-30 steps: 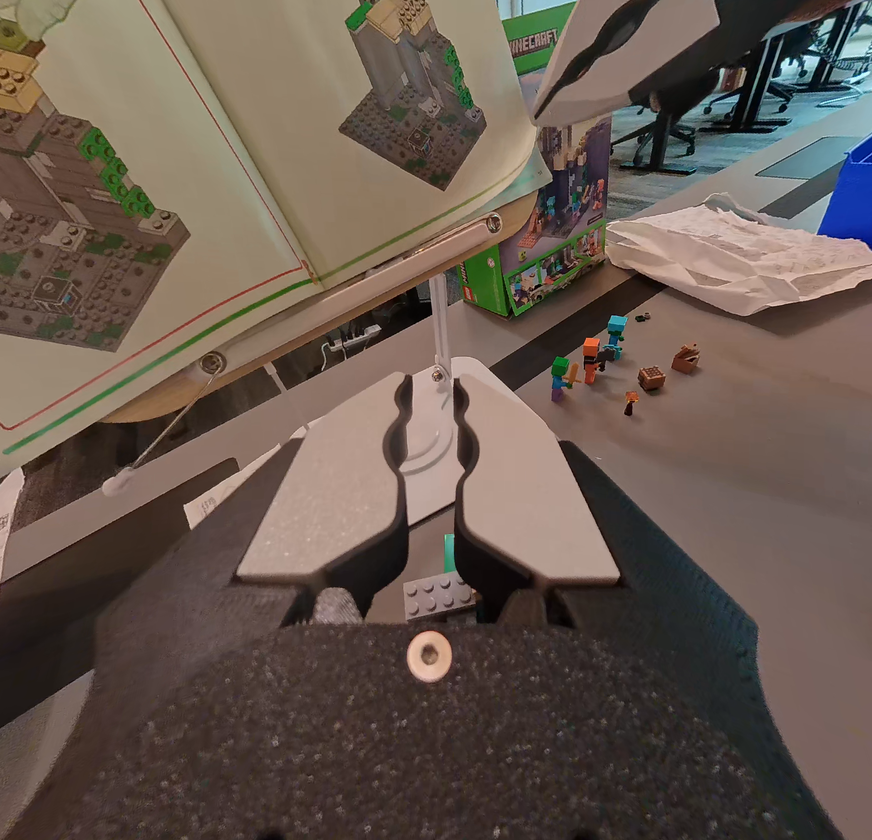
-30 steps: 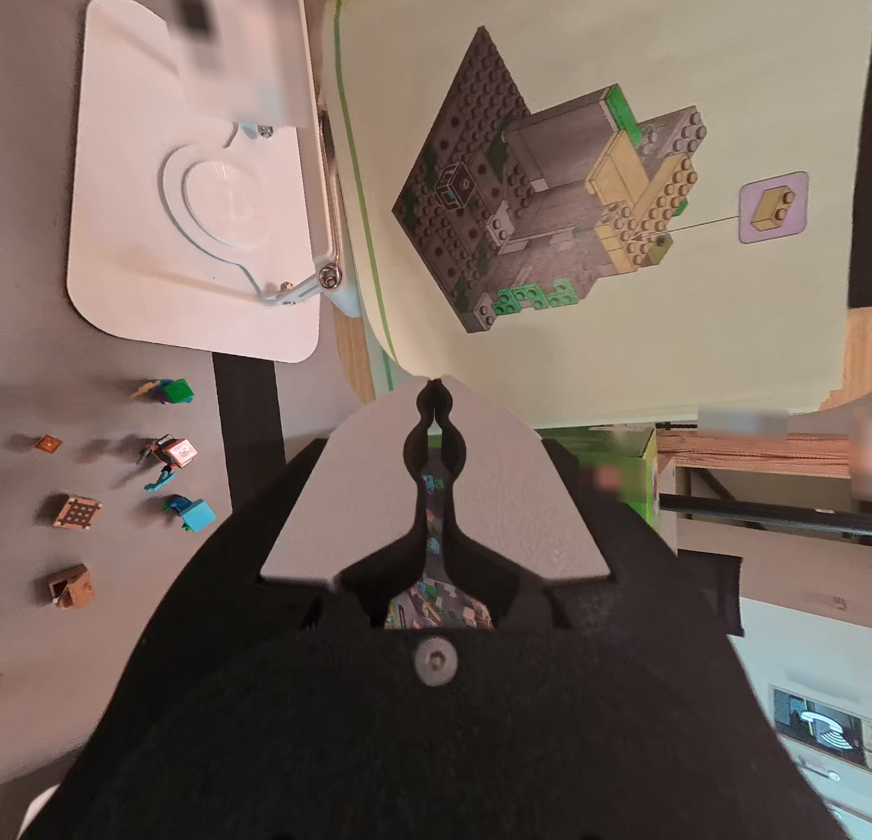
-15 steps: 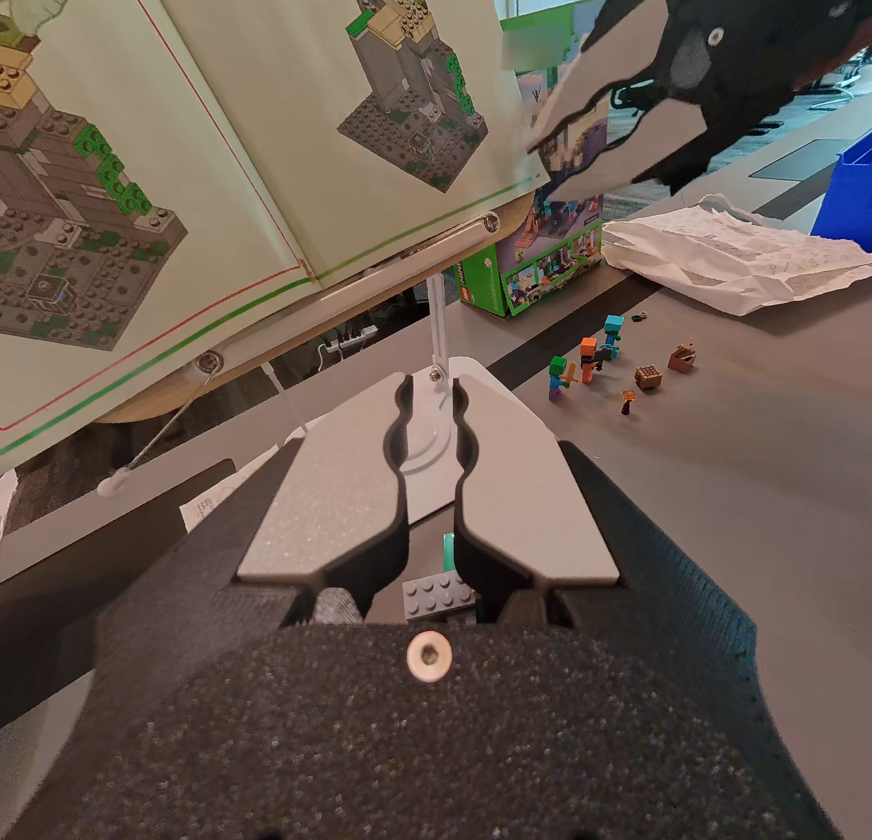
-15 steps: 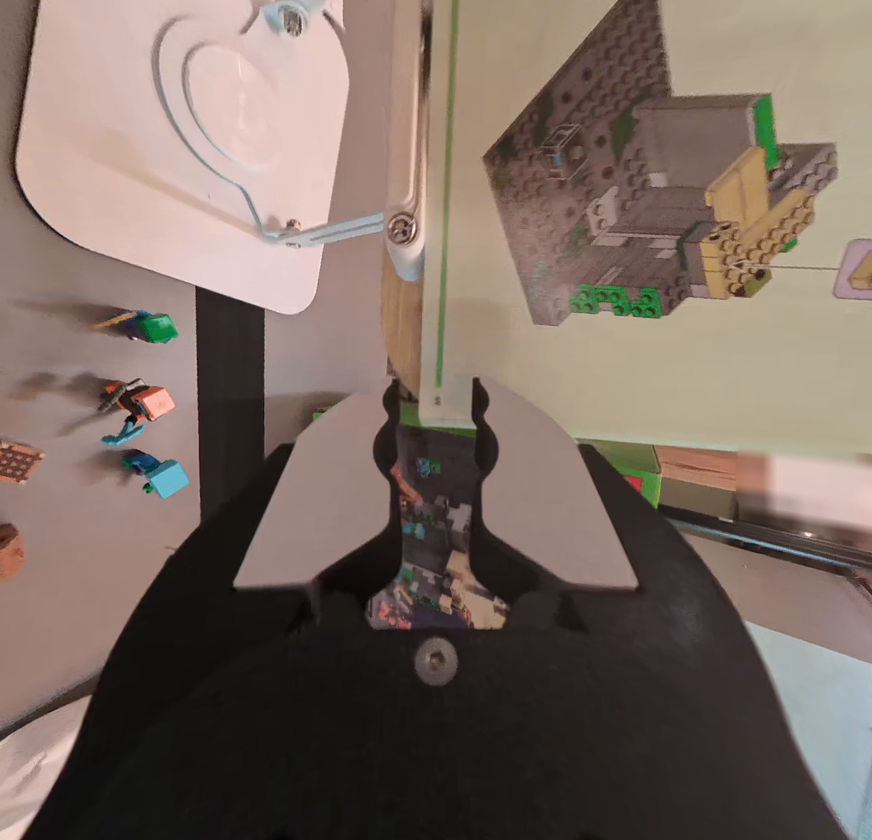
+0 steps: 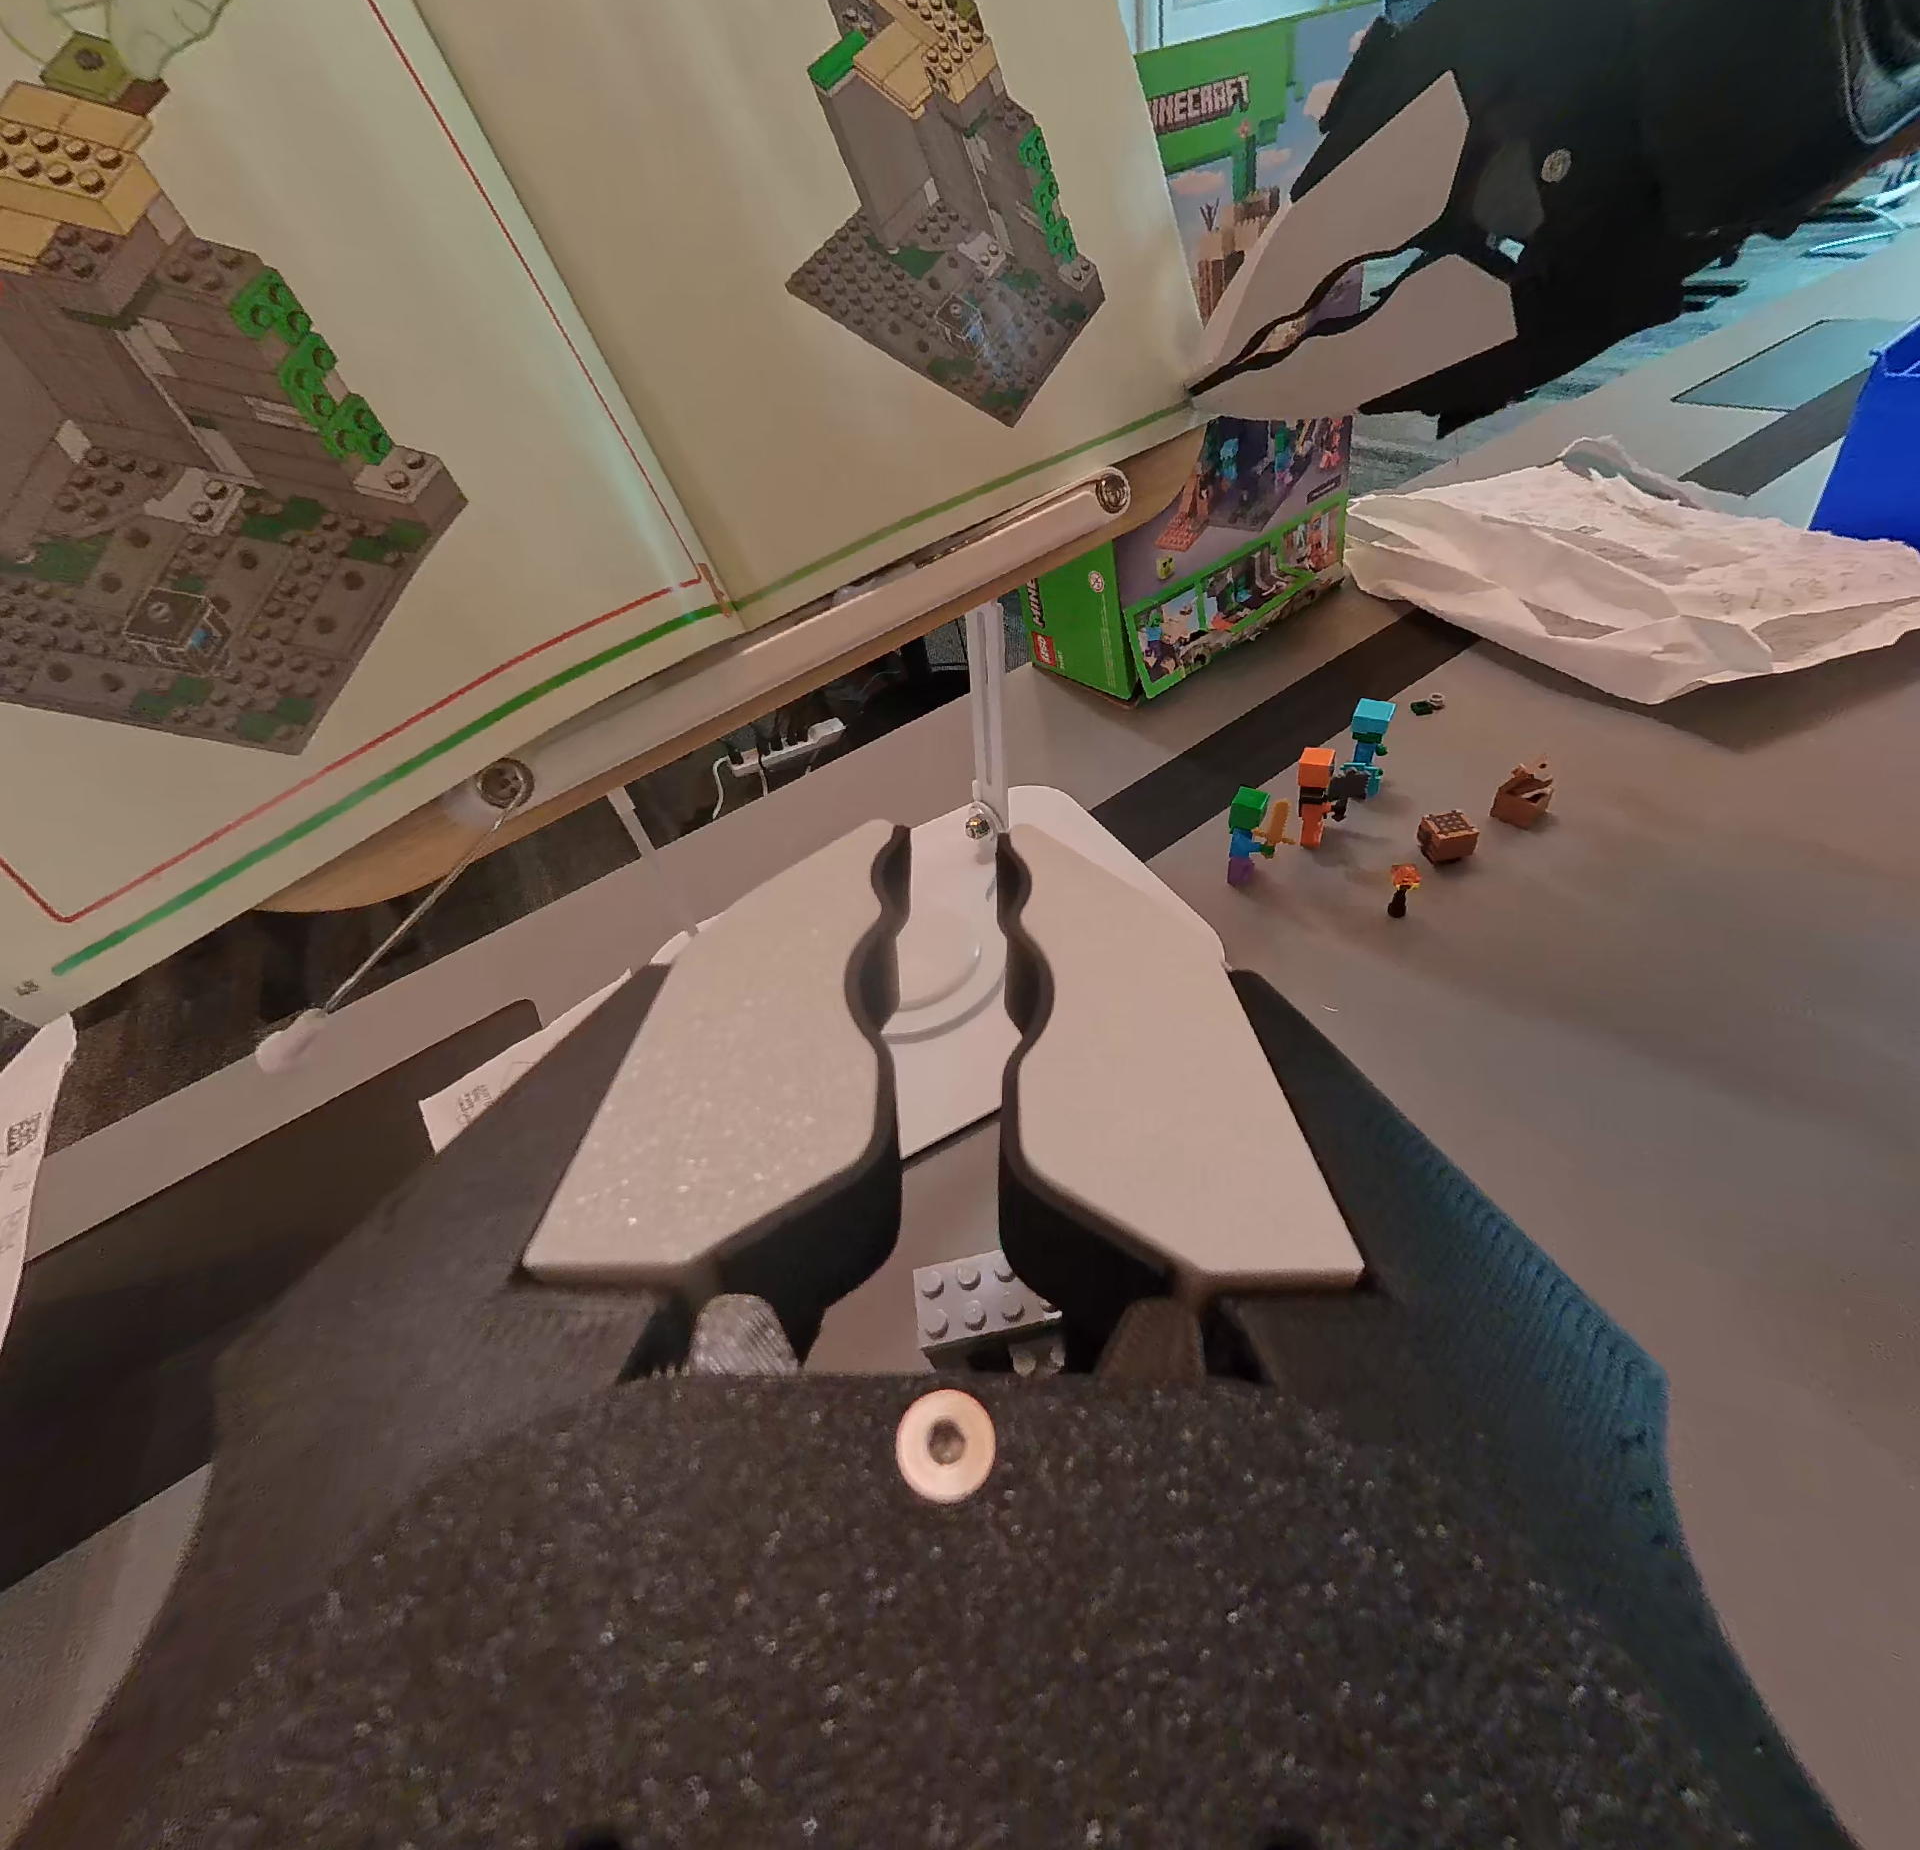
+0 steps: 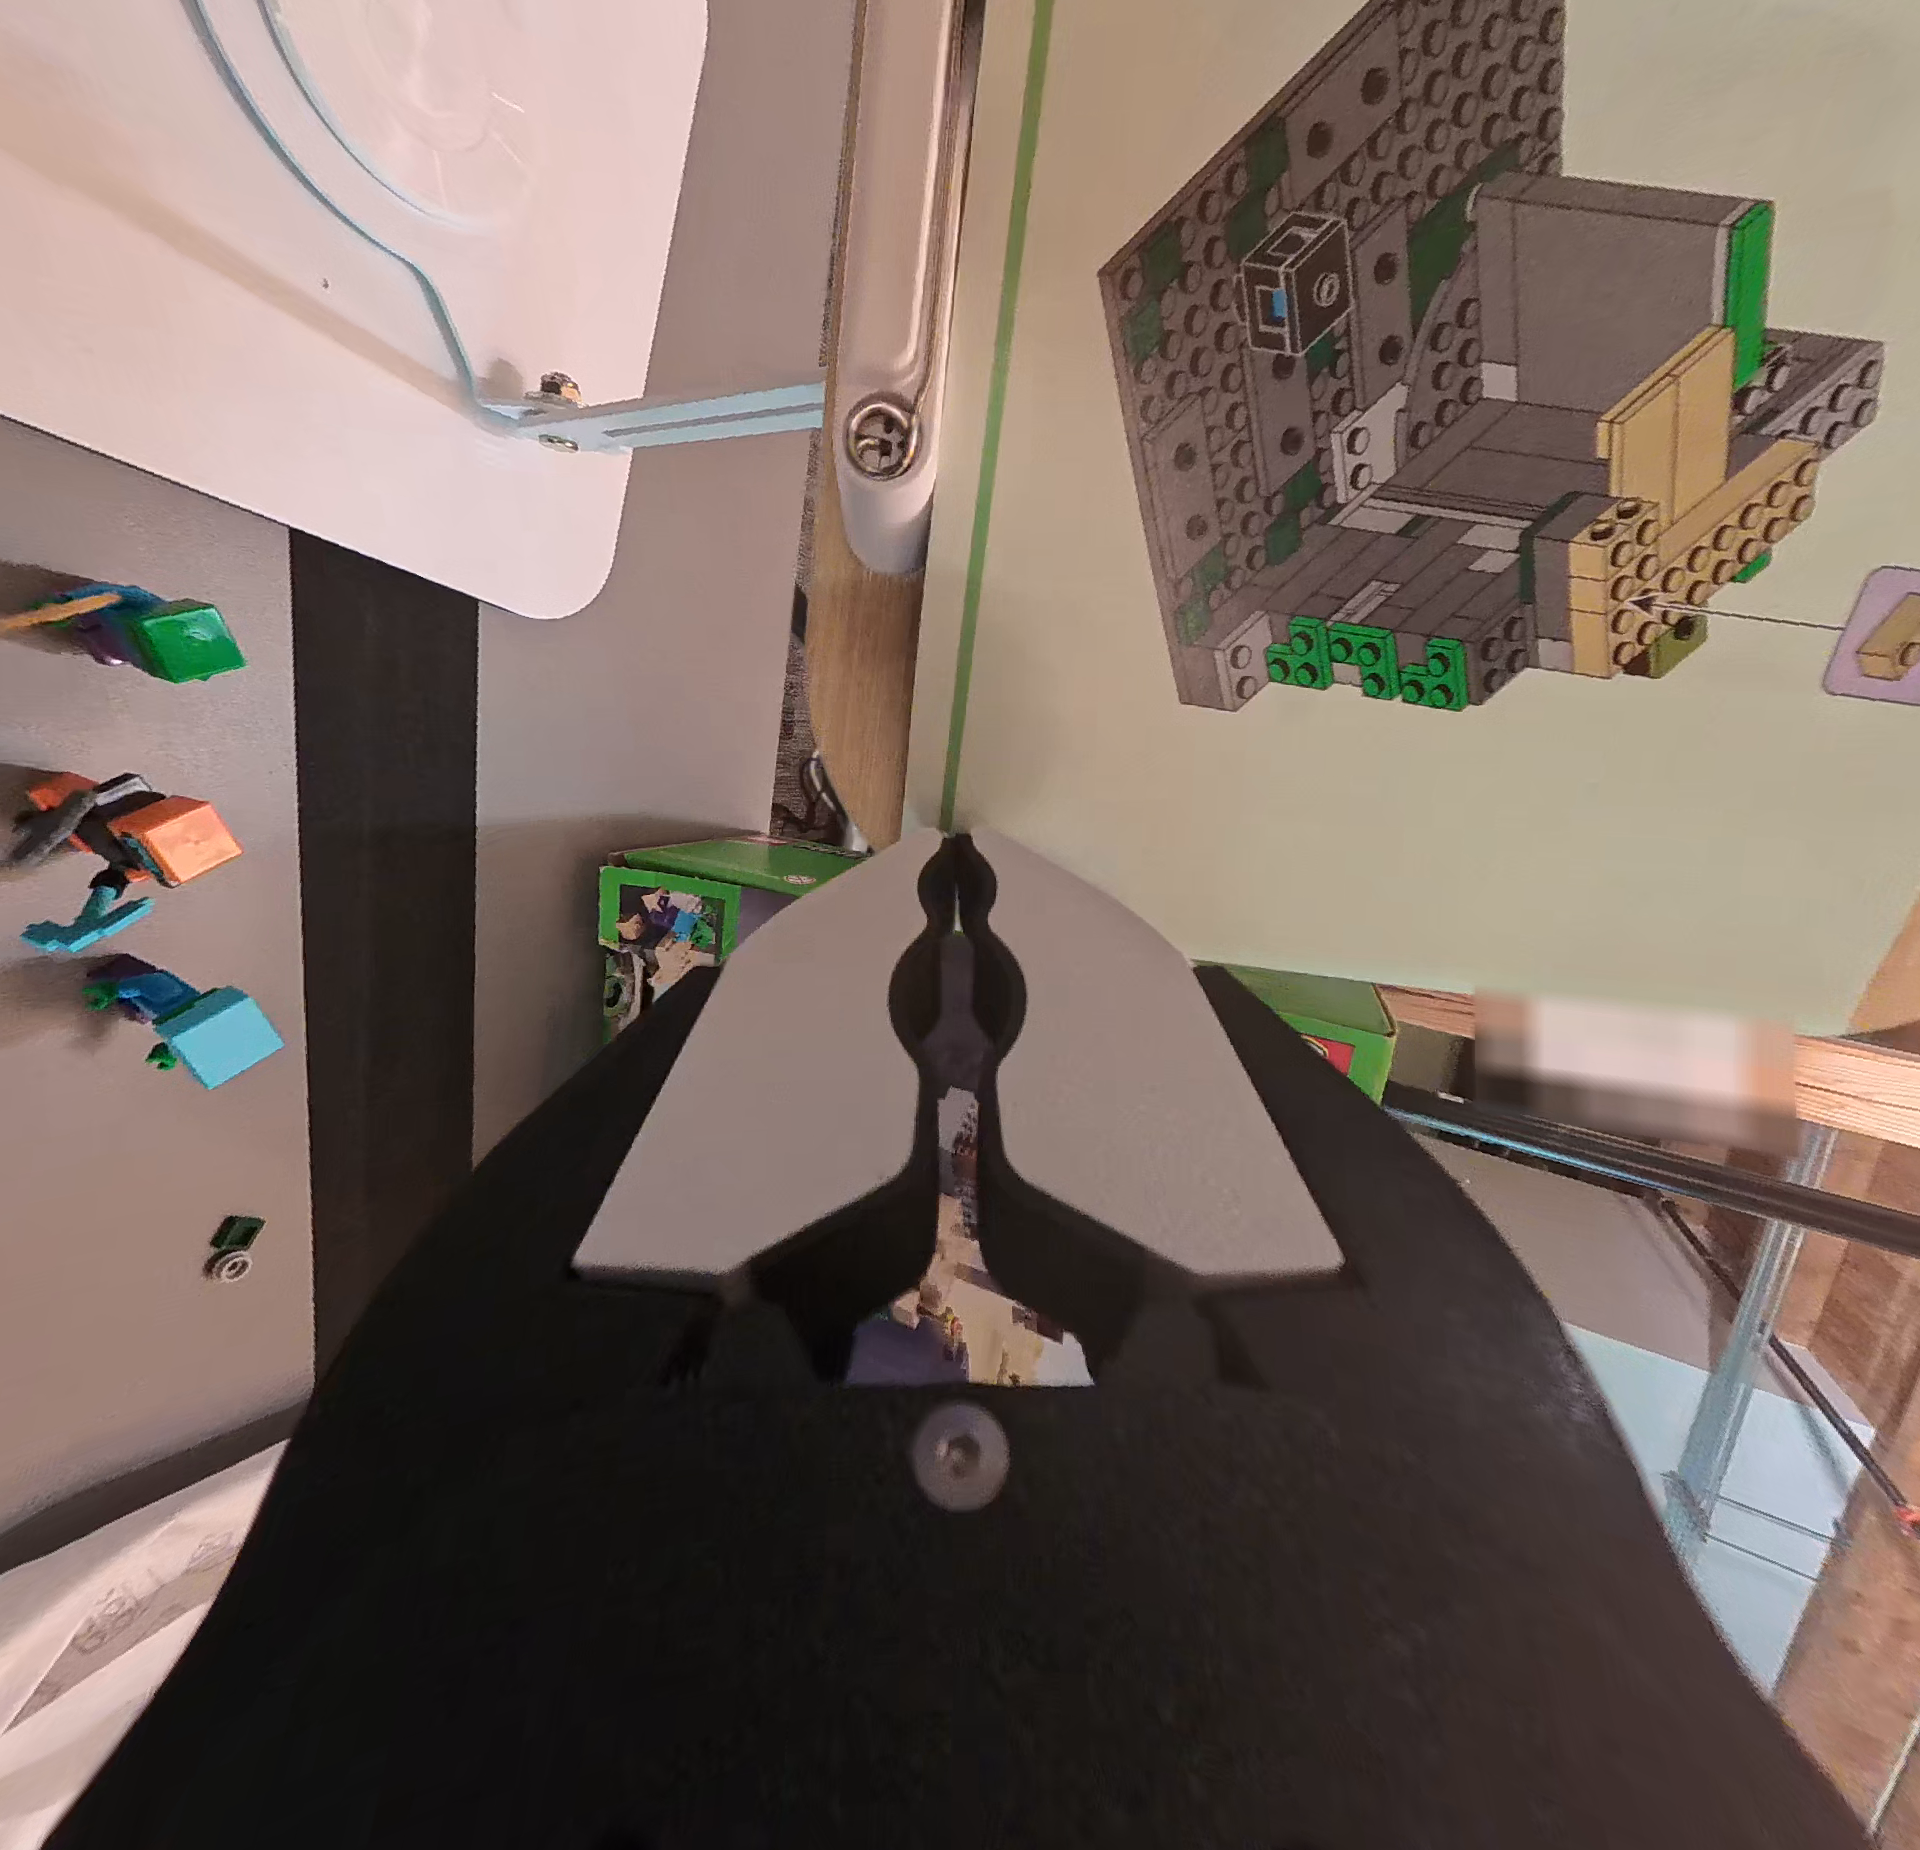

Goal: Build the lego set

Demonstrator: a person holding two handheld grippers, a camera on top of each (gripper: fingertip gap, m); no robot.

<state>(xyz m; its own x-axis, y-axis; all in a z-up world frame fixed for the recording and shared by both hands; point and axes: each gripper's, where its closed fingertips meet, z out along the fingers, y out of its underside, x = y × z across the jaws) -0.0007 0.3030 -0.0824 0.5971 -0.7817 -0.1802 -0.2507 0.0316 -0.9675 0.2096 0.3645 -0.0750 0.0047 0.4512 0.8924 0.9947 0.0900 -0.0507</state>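
lego instruction booklet (image 5: 582,273) stands open on a book stand with a white base (image 5: 940,1062), high above the grey table (image 5: 1558,1125). its pages show drawings of a grey and tan block building with green bits.

the right gripper (image 6: 956,844) is turned on its side and reaches to the bottom corner of the right page. its two fingers are pressed together with the page corner pinched between the tips. the left wrist view shows this too: the right gripper (image 5: 1205,382) comes in from the upper right and its tips meet at the page corner.

the left gripper (image 5: 943,844) sits low over the table, pointing at the stand. its fingers have a narrow gap between them and nothing is in the gap. under it, near the camera, lies a grey lego plate (image 5: 971,1307) with studs on top.

to the right on the table stand three small figures close together: one with a green head (image 5: 1247,834), one with an orange head (image 5: 1314,792) and one with a light blue head (image 5: 1369,746). just beside them are a few small brown pieces (image 5: 1446,836). behind them is the green lego box (image 5: 1184,574), and further right a crumpled white paper bag (image 5: 1621,574). a blue bin (image 5: 1875,450) peeks in at the far right edge.
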